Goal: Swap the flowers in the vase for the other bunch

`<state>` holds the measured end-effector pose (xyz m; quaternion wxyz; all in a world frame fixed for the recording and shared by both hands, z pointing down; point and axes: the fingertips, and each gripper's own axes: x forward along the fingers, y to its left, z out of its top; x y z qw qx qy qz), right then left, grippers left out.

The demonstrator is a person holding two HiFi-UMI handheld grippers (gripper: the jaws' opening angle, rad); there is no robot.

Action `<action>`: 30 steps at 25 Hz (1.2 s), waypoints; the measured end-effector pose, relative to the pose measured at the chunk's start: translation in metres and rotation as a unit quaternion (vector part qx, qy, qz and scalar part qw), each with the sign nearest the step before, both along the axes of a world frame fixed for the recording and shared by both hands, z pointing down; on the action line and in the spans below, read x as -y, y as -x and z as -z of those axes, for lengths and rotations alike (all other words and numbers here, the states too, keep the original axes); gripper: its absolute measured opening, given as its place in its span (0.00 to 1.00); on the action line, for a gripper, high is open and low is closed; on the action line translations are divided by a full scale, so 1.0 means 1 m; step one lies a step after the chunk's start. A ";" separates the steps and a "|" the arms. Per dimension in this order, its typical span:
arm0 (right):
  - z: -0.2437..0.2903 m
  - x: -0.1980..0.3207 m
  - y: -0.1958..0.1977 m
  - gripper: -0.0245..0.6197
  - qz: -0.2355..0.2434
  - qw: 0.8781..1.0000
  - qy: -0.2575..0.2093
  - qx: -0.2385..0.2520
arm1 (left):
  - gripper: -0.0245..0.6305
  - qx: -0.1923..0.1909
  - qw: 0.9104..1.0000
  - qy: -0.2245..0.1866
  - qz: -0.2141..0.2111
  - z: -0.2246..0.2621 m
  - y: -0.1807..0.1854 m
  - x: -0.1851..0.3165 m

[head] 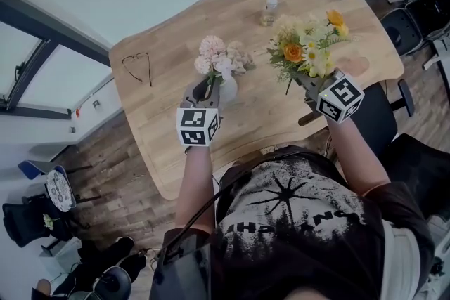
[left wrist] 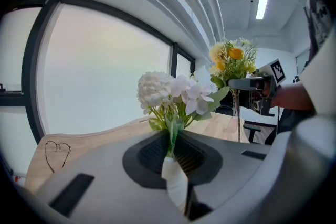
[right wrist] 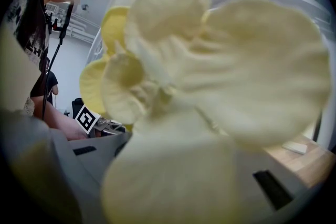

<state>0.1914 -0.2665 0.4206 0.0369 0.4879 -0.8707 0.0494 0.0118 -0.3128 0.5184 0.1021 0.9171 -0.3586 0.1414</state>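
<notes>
Only left gripper view shows jaws gripping stems (left wrist: 172,139).

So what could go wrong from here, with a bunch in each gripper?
The left gripper is clamped on the stems of the white bunch, and nothing holds the vase; lifting could drag or tip it. The right gripper holds the yellow bunch, whose petals fill its camera, so aiming stems into the vase may be hard. The small bottle stands close behind and might get knocked.

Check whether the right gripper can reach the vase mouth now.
Probably not: the pale bunch fills the vase, the left gripper grips its stems, and the right gripper holds the yellow bunch.
</notes>
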 end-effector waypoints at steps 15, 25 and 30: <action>0.004 -0.002 -0.001 0.16 0.006 1.000 -0.004 -0.007 | 0.09 -0.047 0.999 -0.019 0.017 0.034 0.000 0.005; 0.011 -0.002 0.004 0.16 0.015 1.000 -0.018 -0.002 | 0.09 -0.071 0.996 -0.047 0.020 0.075 -0.002 0.008; 0.010 -0.001 0.005 0.16 0.020 1.000 -0.024 0.006 | 0.09 -0.074 0.995 -0.058 0.023 0.089 -0.004 0.009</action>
